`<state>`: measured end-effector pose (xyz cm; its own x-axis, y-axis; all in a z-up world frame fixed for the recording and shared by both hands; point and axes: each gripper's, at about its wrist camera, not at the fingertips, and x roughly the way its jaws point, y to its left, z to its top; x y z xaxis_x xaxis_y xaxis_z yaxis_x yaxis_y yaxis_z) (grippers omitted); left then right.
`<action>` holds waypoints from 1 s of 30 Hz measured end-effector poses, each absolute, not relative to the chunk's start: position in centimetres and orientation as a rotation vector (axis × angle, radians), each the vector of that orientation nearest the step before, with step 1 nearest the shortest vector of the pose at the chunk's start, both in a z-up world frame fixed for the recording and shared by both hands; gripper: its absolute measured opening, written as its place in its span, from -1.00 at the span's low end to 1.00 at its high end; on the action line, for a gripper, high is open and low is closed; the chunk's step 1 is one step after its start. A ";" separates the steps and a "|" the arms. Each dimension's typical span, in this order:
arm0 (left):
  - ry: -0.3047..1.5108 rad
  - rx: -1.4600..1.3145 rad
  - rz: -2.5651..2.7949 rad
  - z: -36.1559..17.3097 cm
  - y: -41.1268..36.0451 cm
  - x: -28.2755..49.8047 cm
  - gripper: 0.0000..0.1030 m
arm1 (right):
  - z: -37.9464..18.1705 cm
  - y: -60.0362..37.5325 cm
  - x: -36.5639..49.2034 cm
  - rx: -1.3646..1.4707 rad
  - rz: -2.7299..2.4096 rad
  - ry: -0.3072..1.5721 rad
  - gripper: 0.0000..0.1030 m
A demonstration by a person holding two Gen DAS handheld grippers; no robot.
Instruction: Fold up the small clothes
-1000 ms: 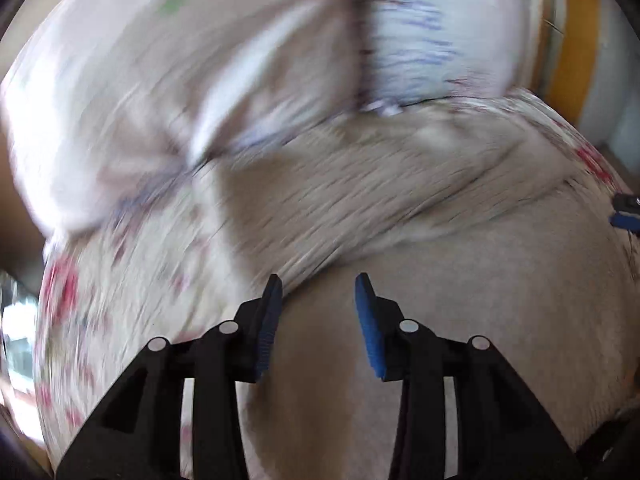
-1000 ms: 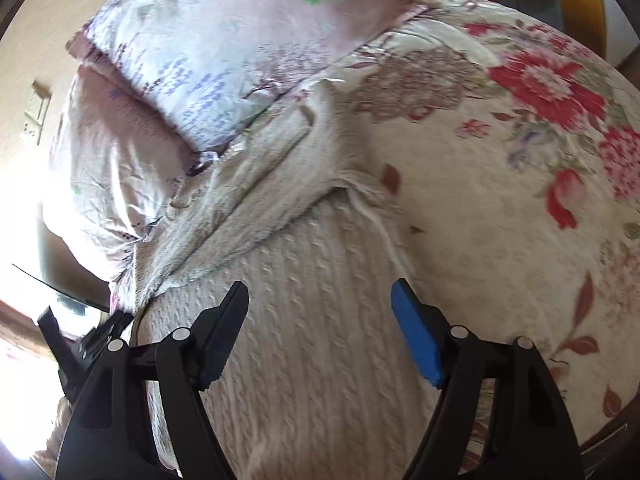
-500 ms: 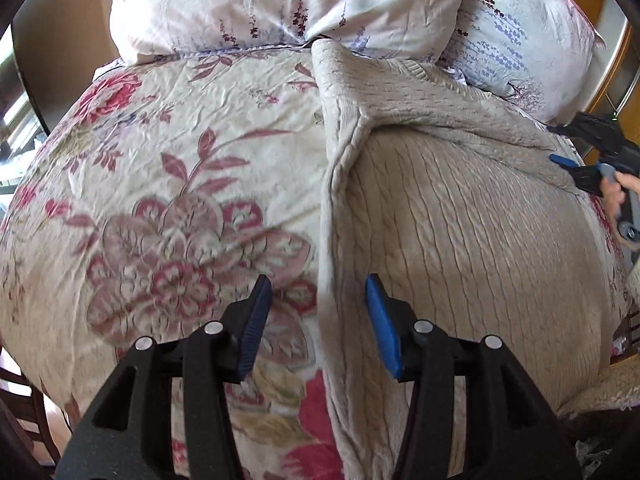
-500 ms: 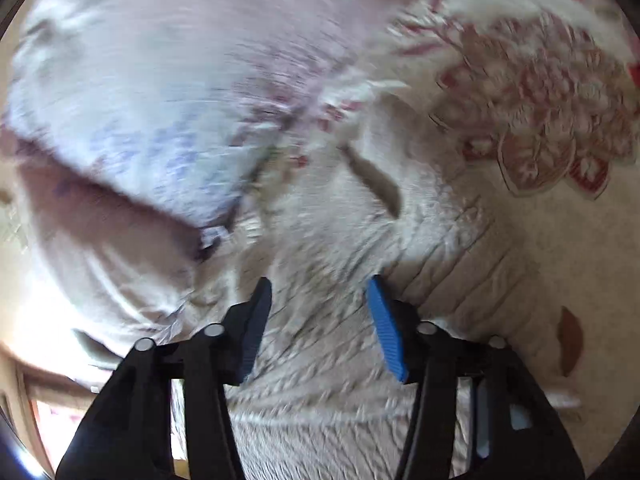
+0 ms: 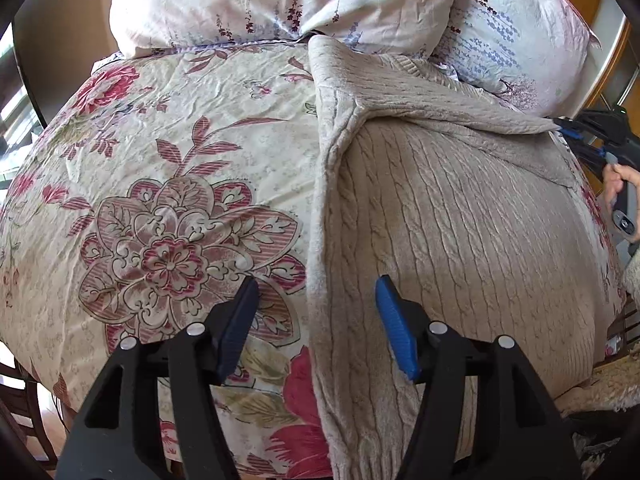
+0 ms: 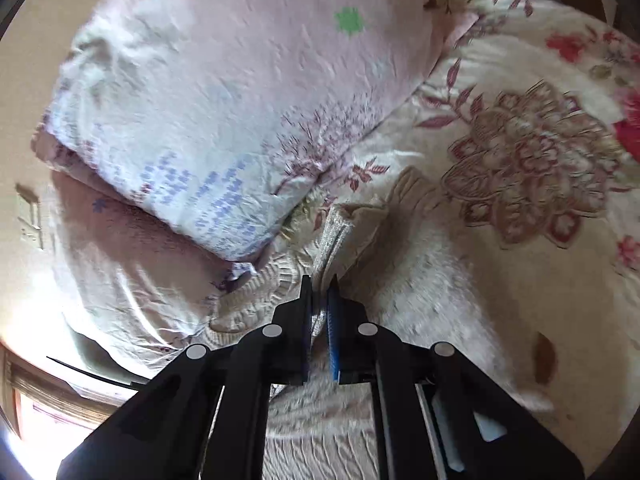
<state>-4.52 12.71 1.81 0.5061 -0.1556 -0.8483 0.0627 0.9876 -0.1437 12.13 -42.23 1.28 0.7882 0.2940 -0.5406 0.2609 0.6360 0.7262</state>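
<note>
Setting: floral bedspread [image 5: 168,184], pillows [image 5: 280,0] at head edge.
Garment: cable-knit sweater [image 5: 460,240] spread mid-bed, sleeve folded across.
Right gripper [image 6: 320,300]: clamped on sleeve cuff.
Left gripper [image 5: 316,312]: wide open, over sweater's side edge, holding nothing.
Risk: thick knit slipping out; fold dragged askew.

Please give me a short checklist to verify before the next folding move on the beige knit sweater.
1. Right gripper shut on the sweater sleeve: ok.
2. Left gripper open, straddling the folded left edge: ok.
3. Left gripper touching fabric: cannot tell.
4. Sweater body flat on the floral bedspread: ok.
5. Sleeve tip clear of the pillows: not ok, it touches them.
</note>
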 end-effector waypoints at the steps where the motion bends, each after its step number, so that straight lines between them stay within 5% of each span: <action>1: 1.029 -0.102 -0.138 1.8 12.8 -4.6 0.16 | 1.5 -42.3 10.9 0.861 0.014 0.695 -0.86; 4: 1.033 -0.117 -0.147 1.8 13.0 -4.7 0.16 | 0.1 -42.8 8.1 0.781 -0.005 0.834 -0.73; 8: 1.045 -0.210 -0.169 1.9 14.1 -5.3 -0.01 | 0.2 -44.9 1.8 0.694 -0.017 0.874 0.09; 9: 1.047 -0.237 -0.175 1.9 14.3 -5.6 -0.03 | 0.2 -45.9 -0.3 0.677 -0.025 0.885 0.09; 11: 1.062 -0.289 -0.193 1.7 14.7 -6.1 -0.26 | -0.6 -46.8 -2.6 0.706 -0.022 0.933 0.09; 21: 1.153 -0.381 -0.272 1.2 13.7 -8.1 -0.46 | -6.8 -44.5 -9.7 0.986 0.330 1.198 0.04; 26: 1.231 -0.456 -0.328 0.6 14.6 -7.8 -0.85 | -6.9 -42.6 -9.4 0.961 0.421 1.239 -0.83; 30: 1.185 -0.535 -0.410 2.1 15.6 -4.8 -0.88 | -2.9 -44.5 -6.7 1.036 0.432 1.004 -0.85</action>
<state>-4.85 15.61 2.12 0.3282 -0.5650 -0.7570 0.0231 0.8059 -0.5915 -6.66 -44.48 -2.94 0.5075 0.7152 -0.4805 0.1425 0.4803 0.8654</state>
